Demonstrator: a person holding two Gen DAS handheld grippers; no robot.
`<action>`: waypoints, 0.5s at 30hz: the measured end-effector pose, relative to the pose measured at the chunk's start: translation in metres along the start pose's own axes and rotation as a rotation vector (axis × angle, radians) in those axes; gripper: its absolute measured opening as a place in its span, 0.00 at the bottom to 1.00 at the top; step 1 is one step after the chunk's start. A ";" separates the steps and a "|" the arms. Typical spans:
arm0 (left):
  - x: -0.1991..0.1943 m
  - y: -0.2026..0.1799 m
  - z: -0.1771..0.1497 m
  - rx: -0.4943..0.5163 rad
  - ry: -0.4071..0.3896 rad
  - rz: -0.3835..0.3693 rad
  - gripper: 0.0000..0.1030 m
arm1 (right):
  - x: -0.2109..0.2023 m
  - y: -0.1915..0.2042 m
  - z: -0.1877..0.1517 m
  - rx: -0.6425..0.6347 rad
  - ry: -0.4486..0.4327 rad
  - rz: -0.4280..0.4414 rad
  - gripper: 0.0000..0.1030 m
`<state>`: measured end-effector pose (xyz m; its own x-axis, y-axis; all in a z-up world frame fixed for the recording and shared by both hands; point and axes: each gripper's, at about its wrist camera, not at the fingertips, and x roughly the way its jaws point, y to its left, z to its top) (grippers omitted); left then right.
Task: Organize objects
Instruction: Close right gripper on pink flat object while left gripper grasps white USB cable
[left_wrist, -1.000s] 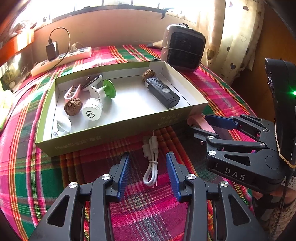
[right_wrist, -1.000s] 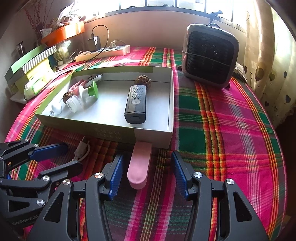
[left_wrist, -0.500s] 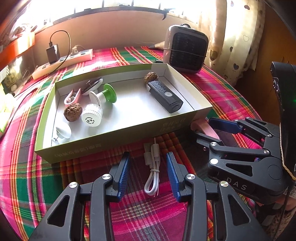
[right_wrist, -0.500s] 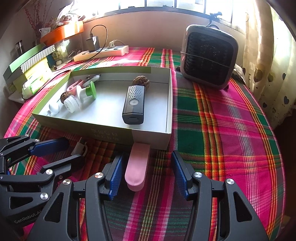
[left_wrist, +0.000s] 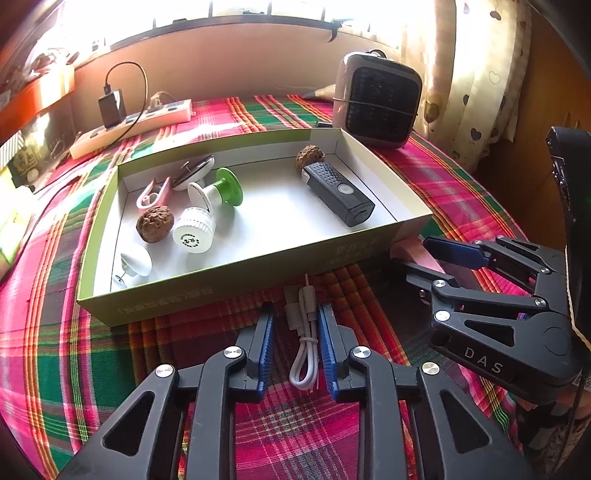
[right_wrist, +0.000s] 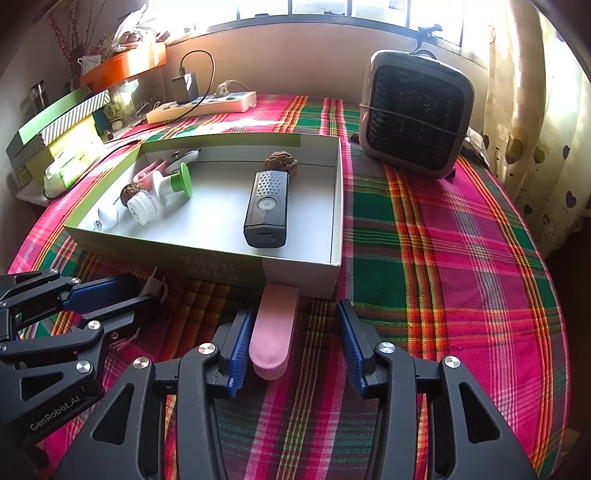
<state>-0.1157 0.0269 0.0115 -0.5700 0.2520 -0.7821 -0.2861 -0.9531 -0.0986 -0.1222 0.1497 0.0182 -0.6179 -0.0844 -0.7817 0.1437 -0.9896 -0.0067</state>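
Observation:
A green-sided open box (left_wrist: 236, 291) (right_wrist: 207, 264) holds a black device (left_wrist: 338, 194) (right_wrist: 266, 208), walnuts, a white cap, a green-and-white suction knob and a pink clip. In front of it a coiled white cable (left_wrist: 304, 341) lies on the plaid cloth between the fingers of my left gripper (left_wrist: 295, 345), which straddle it closely with small gaps on each side. A pink oblong case (right_wrist: 273, 330) (left_wrist: 410, 249) lies against the box front, between the fingers of my right gripper (right_wrist: 293, 345), which is open; its left pad is close beside the case.
A small grey heater (right_wrist: 415, 112) (left_wrist: 376, 99) stands at the back right. A power strip with a charger (left_wrist: 131, 123) (right_wrist: 201, 103) lies at the back. Stacked boxes (right_wrist: 59, 129) sit at the left table edge. Plaid cloth covers the table.
My left gripper's fingers have narrowed around the white cable. The right gripper has shifted slightly, and the pink case now lies nearer its left pad.

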 end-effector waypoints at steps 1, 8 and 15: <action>0.000 0.000 0.000 -0.001 0.000 0.000 0.19 | 0.000 0.000 0.000 0.001 0.000 -0.001 0.40; 0.000 0.001 0.000 0.000 0.000 0.000 0.16 | -0.001 0.001 0.000 0.002 -0.002 0.002 0.35; 0.000 0.001 0.000 -0.002 0.000 -0.001 0.16 | -0.001 0.002 0.001 -0.003 -0.003 0.008 0.31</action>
<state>-0.1157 0.0259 0.0116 -0.5697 0.2530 -0.7820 -0.2850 -0.9532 -0.1007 -0.1215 0.1472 0.0196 -0.6188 -0.0931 -0.7800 0.1511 -0.9885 -0.0018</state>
